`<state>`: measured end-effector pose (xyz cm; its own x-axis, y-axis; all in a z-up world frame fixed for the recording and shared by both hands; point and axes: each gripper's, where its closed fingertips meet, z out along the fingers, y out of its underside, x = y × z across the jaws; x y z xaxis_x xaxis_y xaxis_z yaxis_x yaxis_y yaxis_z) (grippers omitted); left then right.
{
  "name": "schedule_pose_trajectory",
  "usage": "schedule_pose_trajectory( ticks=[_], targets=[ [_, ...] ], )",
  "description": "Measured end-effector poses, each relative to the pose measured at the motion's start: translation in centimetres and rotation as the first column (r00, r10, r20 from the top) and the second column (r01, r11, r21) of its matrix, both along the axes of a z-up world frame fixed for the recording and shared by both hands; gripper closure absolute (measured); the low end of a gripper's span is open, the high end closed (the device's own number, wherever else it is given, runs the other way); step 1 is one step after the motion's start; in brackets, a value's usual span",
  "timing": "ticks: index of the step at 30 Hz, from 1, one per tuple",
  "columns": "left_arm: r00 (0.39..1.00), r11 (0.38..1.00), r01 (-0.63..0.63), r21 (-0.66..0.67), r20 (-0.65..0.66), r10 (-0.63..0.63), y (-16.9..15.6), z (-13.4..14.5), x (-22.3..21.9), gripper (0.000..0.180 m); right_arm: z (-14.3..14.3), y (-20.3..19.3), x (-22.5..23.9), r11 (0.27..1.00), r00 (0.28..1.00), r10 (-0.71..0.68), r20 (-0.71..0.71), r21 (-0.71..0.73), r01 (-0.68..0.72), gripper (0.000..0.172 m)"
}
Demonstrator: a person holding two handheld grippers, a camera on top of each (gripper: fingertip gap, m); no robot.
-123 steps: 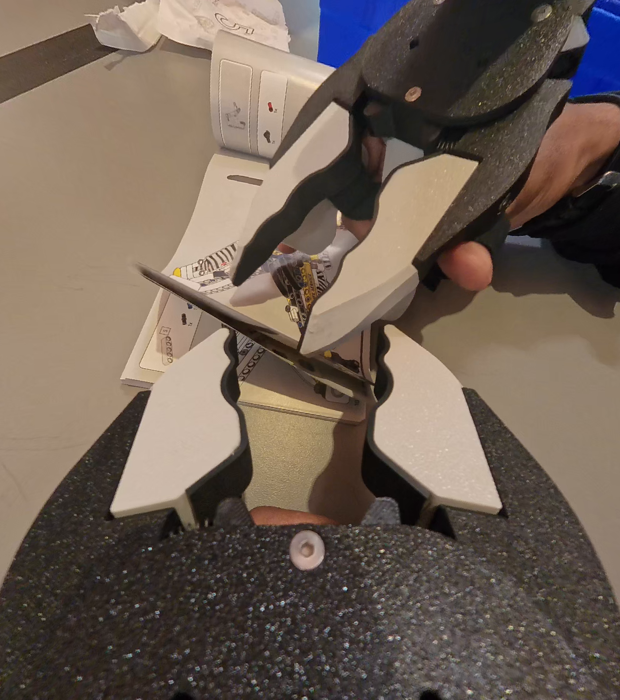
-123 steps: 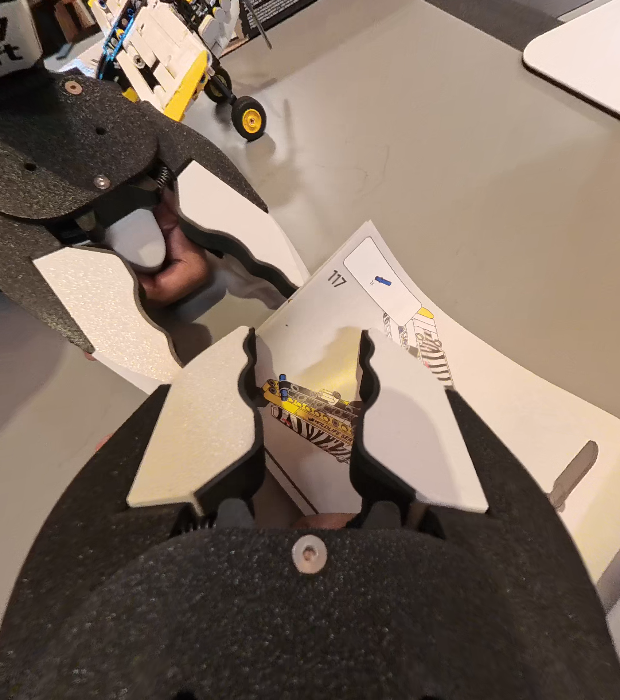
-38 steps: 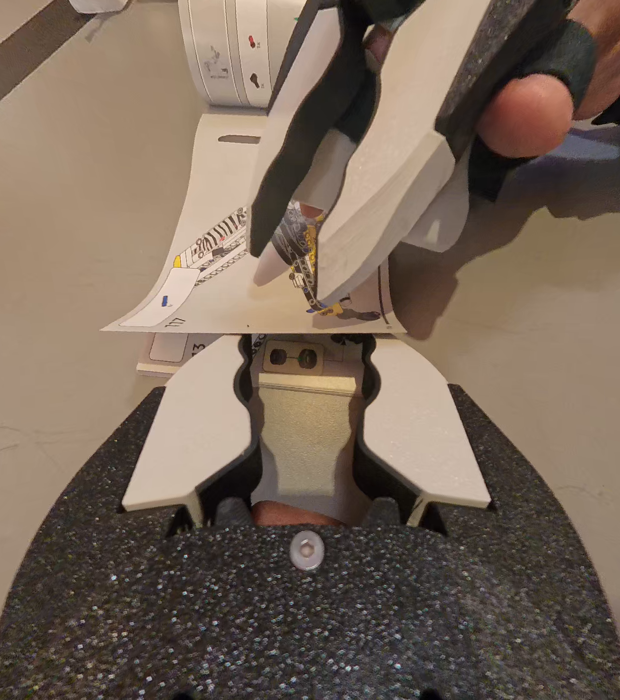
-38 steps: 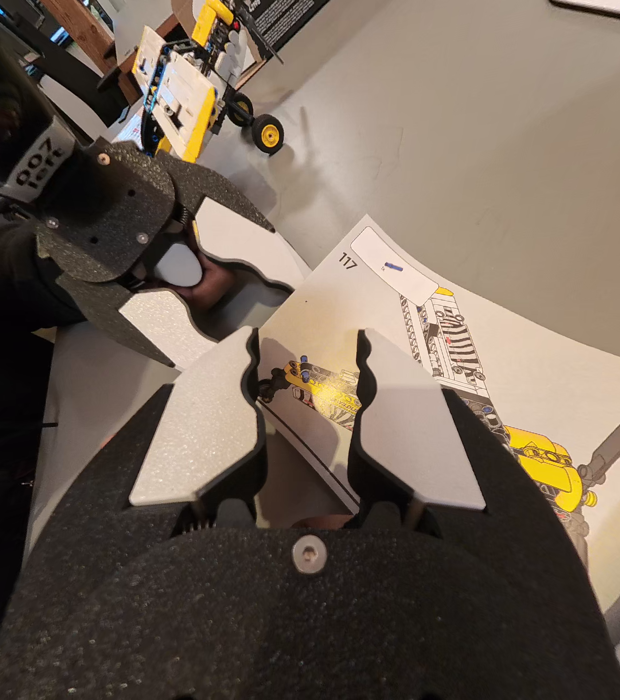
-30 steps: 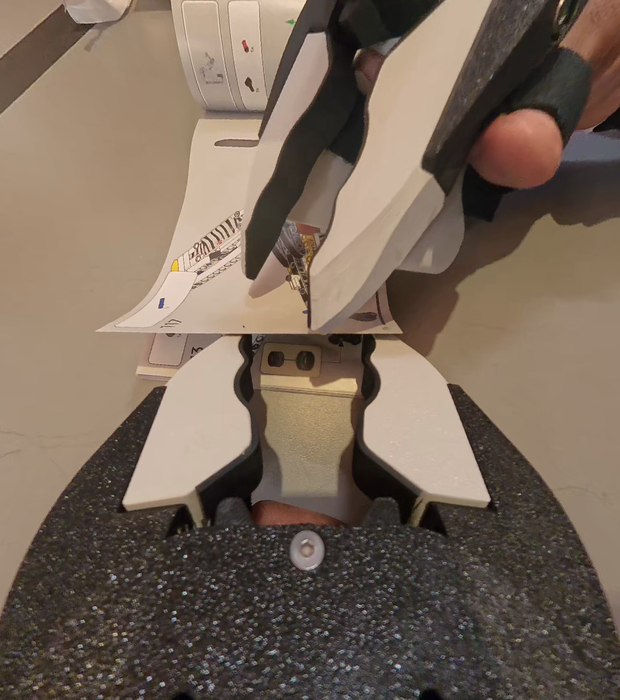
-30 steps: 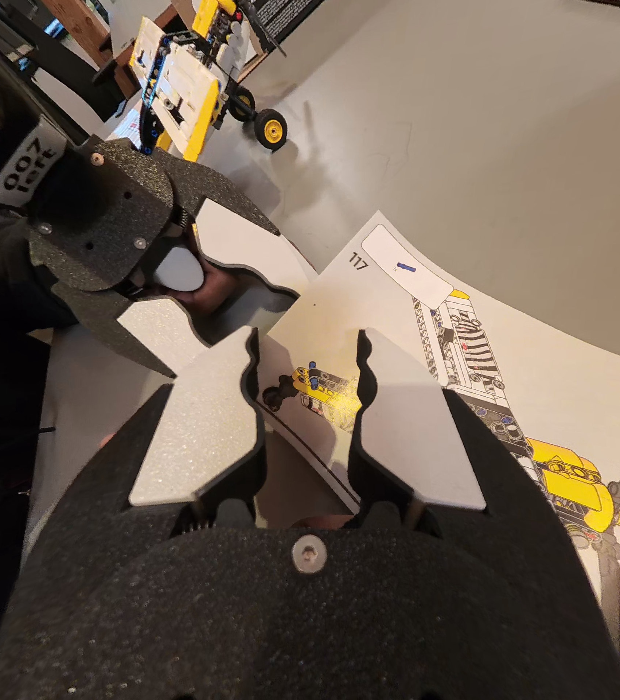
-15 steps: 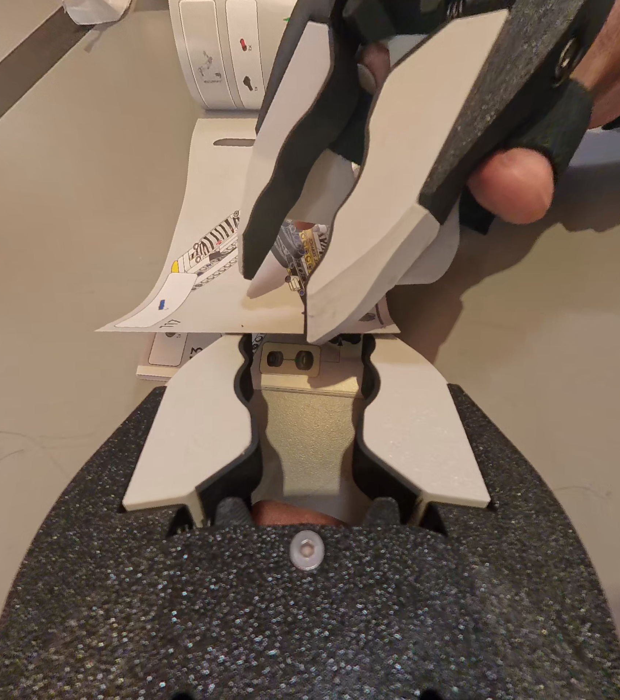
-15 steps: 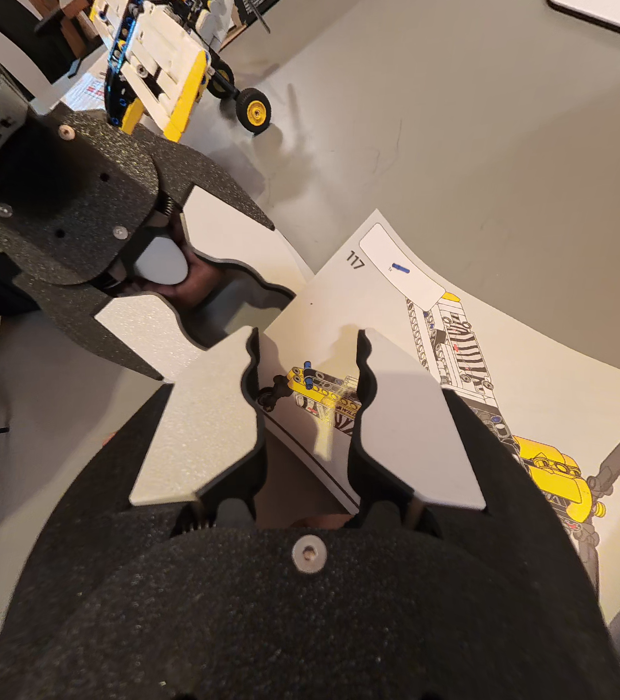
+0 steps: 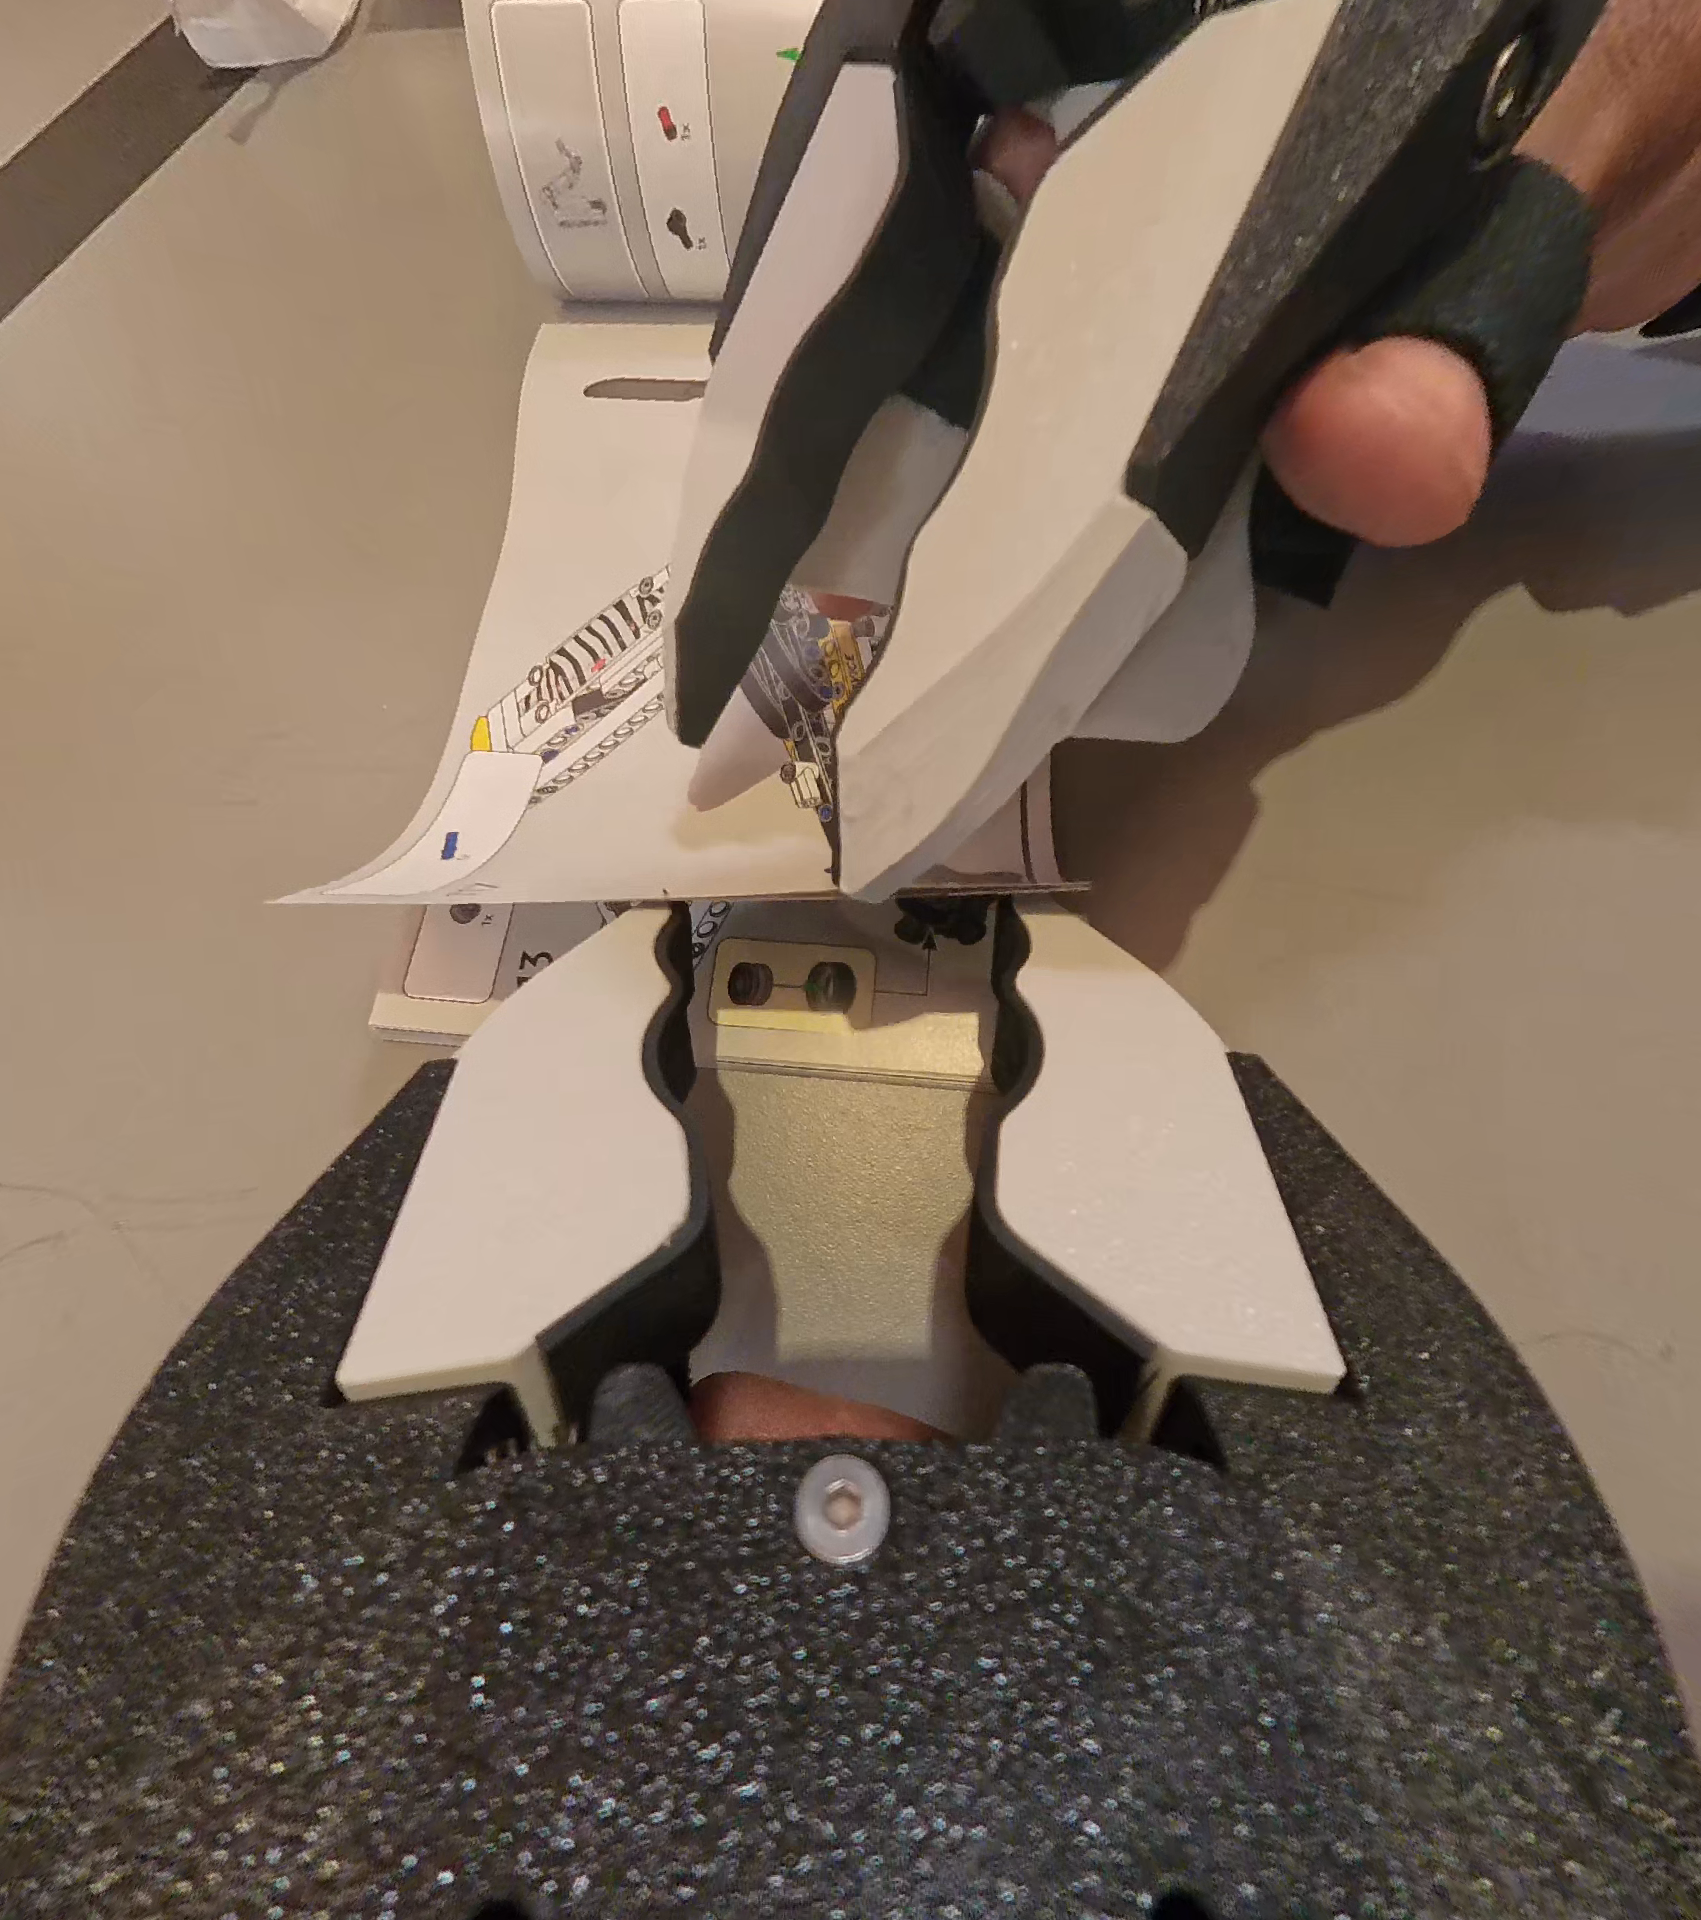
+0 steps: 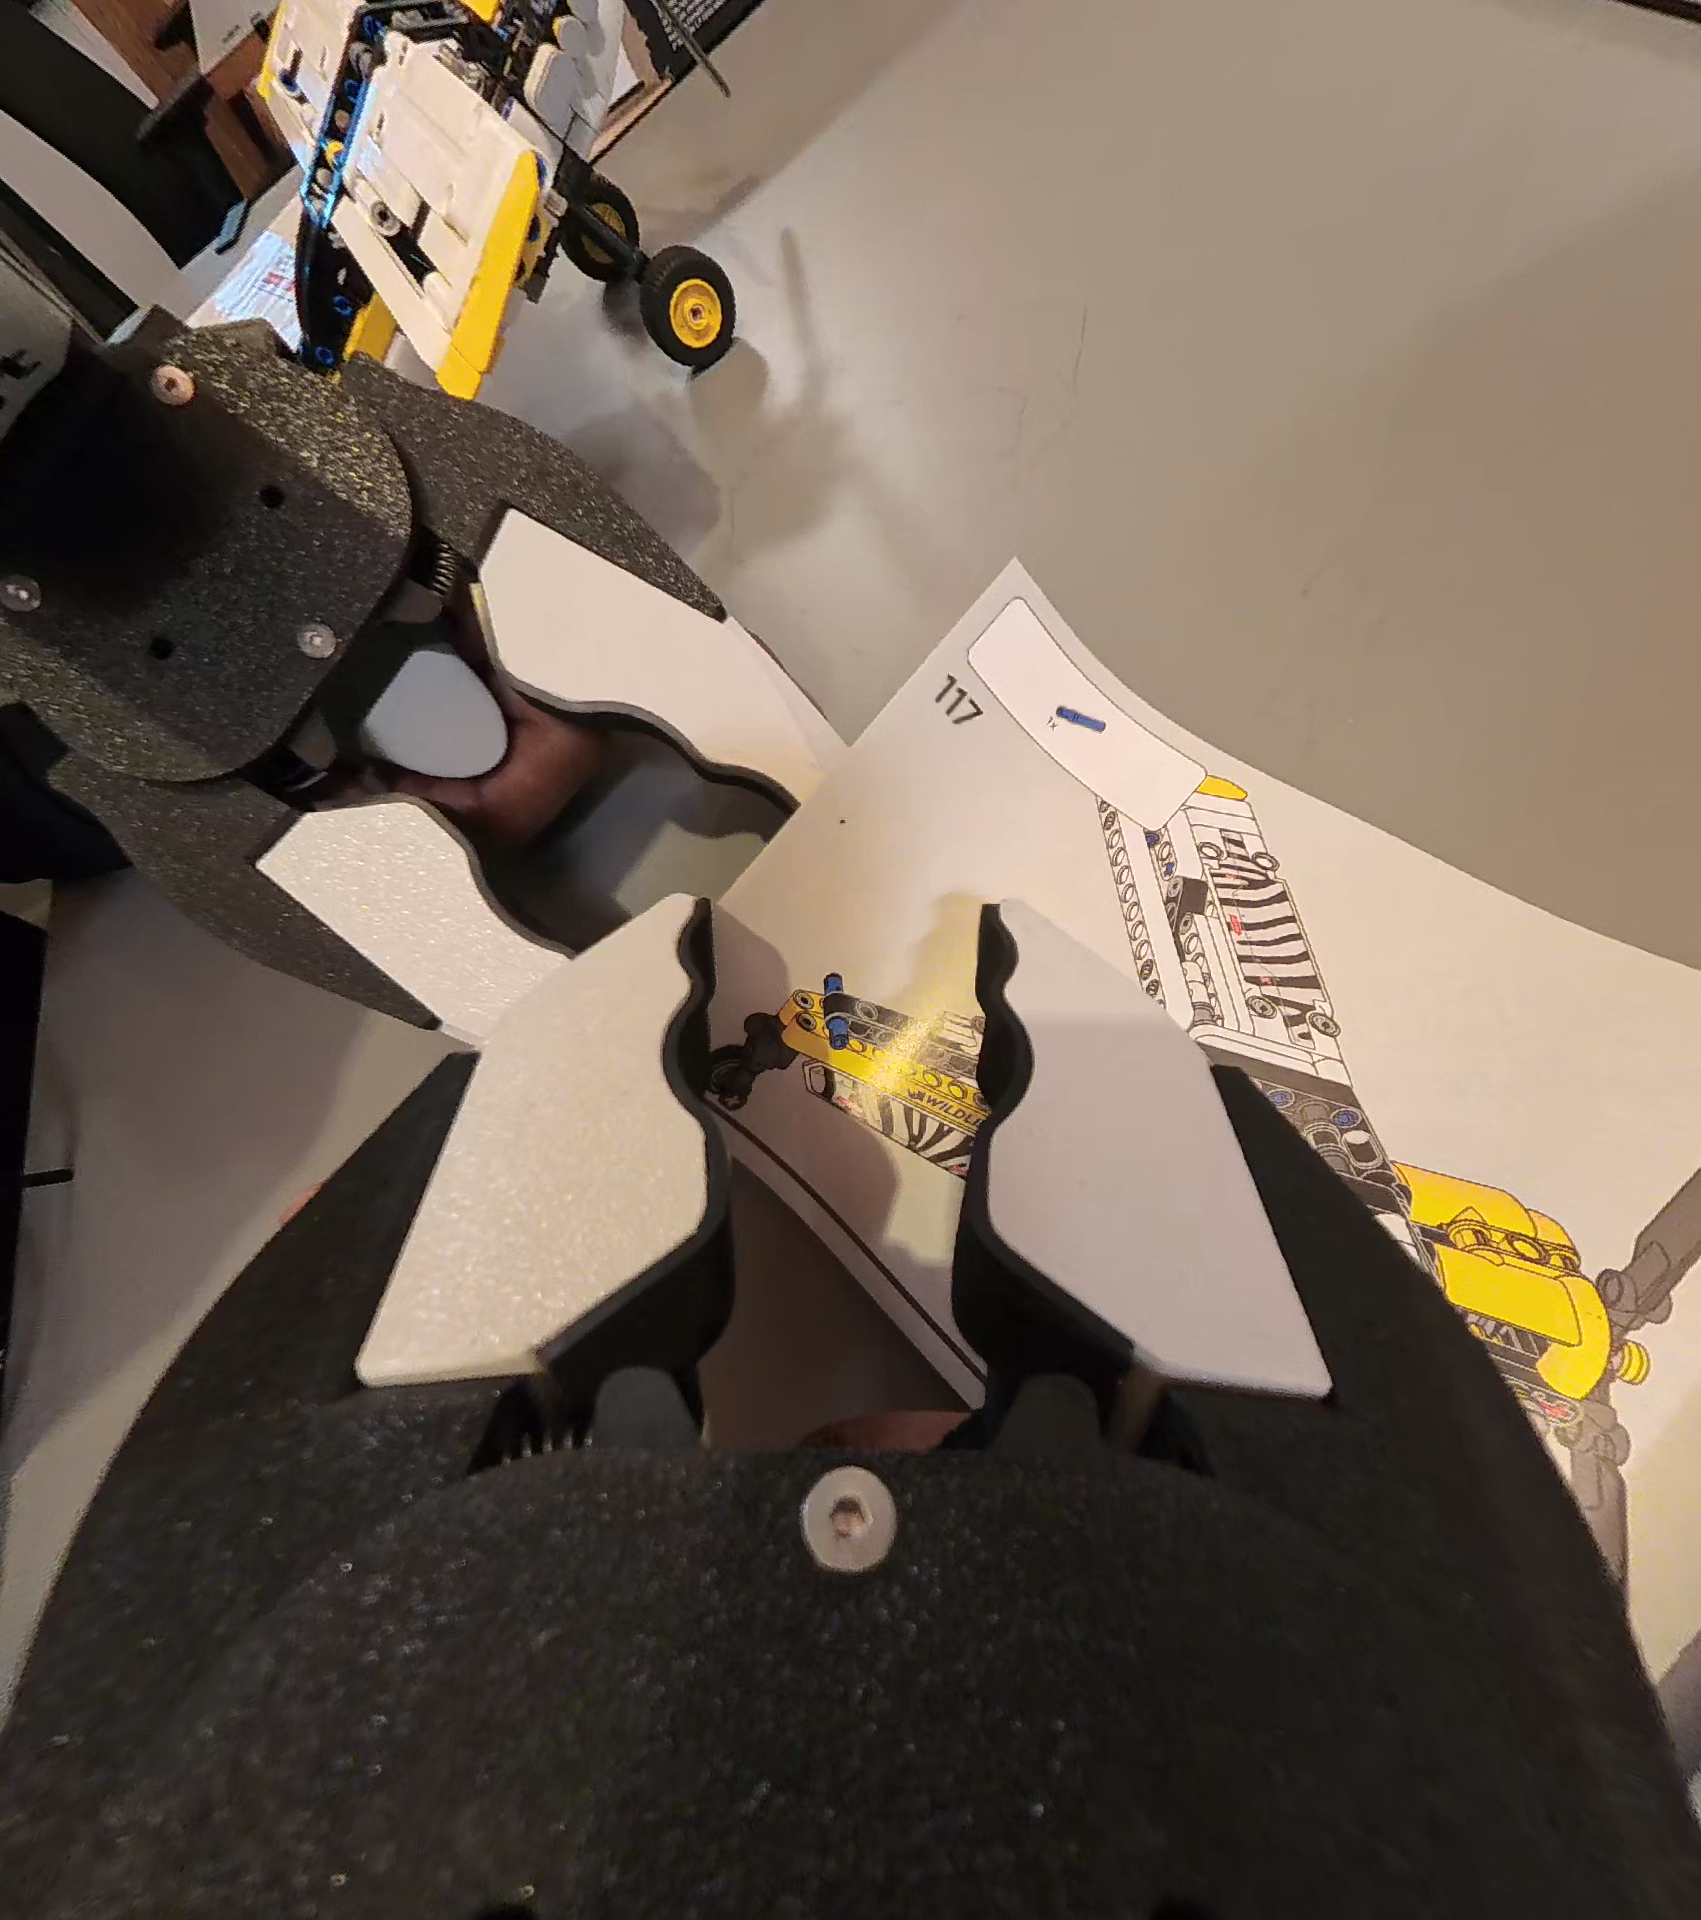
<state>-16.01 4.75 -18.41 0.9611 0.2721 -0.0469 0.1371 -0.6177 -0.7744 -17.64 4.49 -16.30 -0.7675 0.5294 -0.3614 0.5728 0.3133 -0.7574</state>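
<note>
A building-instruction booklet (image 9: 617, 582) lies open on a grey table (image 9: 150, 623). One page (image 10: 929, 831) with a drawing of a yellow and zebra-striped machine is lifted up and curves in the air above the pages under it. The right gripper (image 10: 841, 914) comes down on this page from above. Its two fingers stand apart, with the page showing in the gap between them. One of its fingertips (image 9: 877, 873) sits right at the page's near edge, and nothing is squeezed between the two fingers. The left gripper (image 9: 841, 925) is low, just in front of the booklet, with its fingers pointing at the booklet's near edge, under the lifted page. Its fingers are wide apart too and pinch nothing; the lower page and the table show in the gap. A hand (image 9: 1397, 447) holds the right gripper. Far off on the table stands a yellow and white toy vehicle (image 10: 472, 208) with black wheels. Crumpled white paper (image 9: 254, 31) lies at the far edge.
</note>
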Motion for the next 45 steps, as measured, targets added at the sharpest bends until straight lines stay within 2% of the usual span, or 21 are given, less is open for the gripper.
schedule_pose_trajectory(
  ticks=[7, 22, 26, 33, 40, 43, 45],
  targets=[
    [1.000, 1.000, 0.000, 0.002, -0.001, 0.000, 0.0, 0.0, 0.0, 0.124, -0.2, 0.4, -0.1, 0.999, 1.000, -0.011, -0.004, 0.032, 0.011, 0.125],
    [1.000, 1.000, 0.001, 0.002, -0.001, -0.001, 0.0, 0.0, 0.0, 0.124, -0.4, 0.5, 1.6, 0.995, 0.997, 0.059, 0.055, 0.077, -0.063, 0.172],
    [1.000, 1.000, 0.002, 0.008, -0.001, -0.002, -0.1, 0.1, 0.1, 0.124, 0.1, 0.3, 2.1, 0.994, 0.995, 0.083, 0.060, 0.066, -0.087, 0.172],
    [1.000, 1.000, -0.004, -0.018, 0.023, 0.004, -1.1, 0.0, 0.2, 0.122, 0.9, 1.1, 1.7, 0.996, 0.998, 0.050, 0.032, 0.074, -0.052, 0.172],
    [1.000, 0.999, -0.022, -0.044, 0.010, 0.023, -2.6, 1.8, 0.2, 0.122, 1.8, 2.5, 1.1, 0.997, 1.000, -0.006, 0.011, 0.071, 0.005, 0.172],
    [0.999, 1.000, -0.006, 0.007, 0.034, 0.006, -1.7, 2.3, 0.3, 0.125, 2.3, 3.0, 0.8, 0.998, 1.000, -0.029, 0.000, 0.063, 0.029, 0.172],
    [0.998, 1.000, -0.008, -0.007, 0.068, 0.008, -0.8, 1.7, 0.1, 0.126, 2.8, 3.2, 0.8, 0.998, 0.999, -0.037, -0.010, 0.054, 0.038, 0.172]
  ],
)
